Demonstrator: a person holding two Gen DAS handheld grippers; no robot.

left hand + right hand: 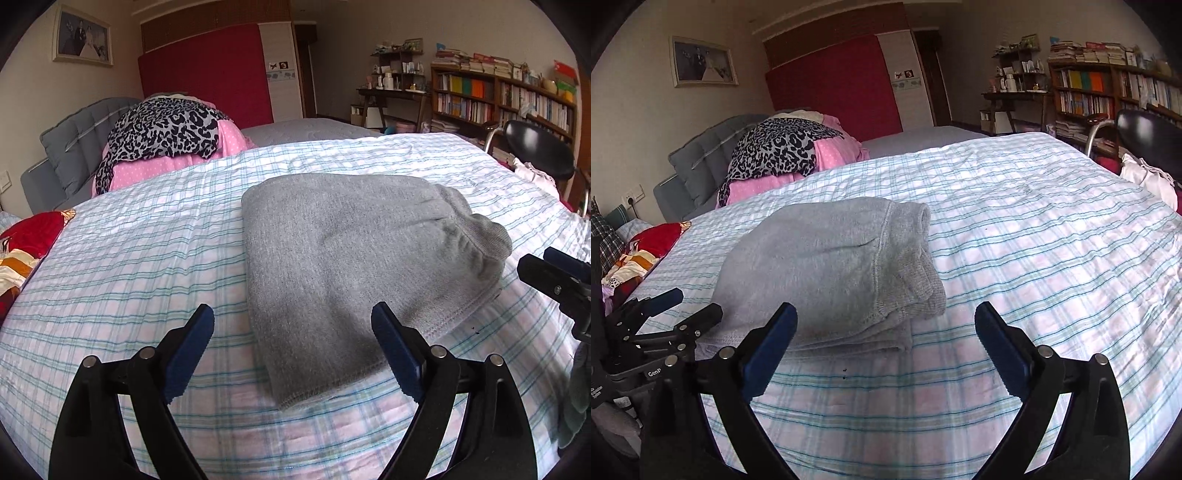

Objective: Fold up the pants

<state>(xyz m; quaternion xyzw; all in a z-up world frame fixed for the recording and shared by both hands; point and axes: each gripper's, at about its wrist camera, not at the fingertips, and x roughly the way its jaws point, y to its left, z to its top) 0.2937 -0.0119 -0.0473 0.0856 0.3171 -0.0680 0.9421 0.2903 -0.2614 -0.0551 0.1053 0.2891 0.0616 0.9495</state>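
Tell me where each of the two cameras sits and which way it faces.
Left wrist: sits behind the open left gripper, looking down across the bed at the folded grey pants; right gripper shows at the right edge.
Right wrist: sits behind the open right gripper, facing the same way; pants ahead-left, left gripper at left.
Shared: pants, bed, bookshelf, each other's gripper.

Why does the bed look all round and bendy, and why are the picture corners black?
In both wrist views a fisheye lens bulges the bed into a dome and leaves dark corners. In the left wrist view the pants look sharp, with a soft shadow near the left gripper. In the right wrist view the right gripper looks huge only because it is close.
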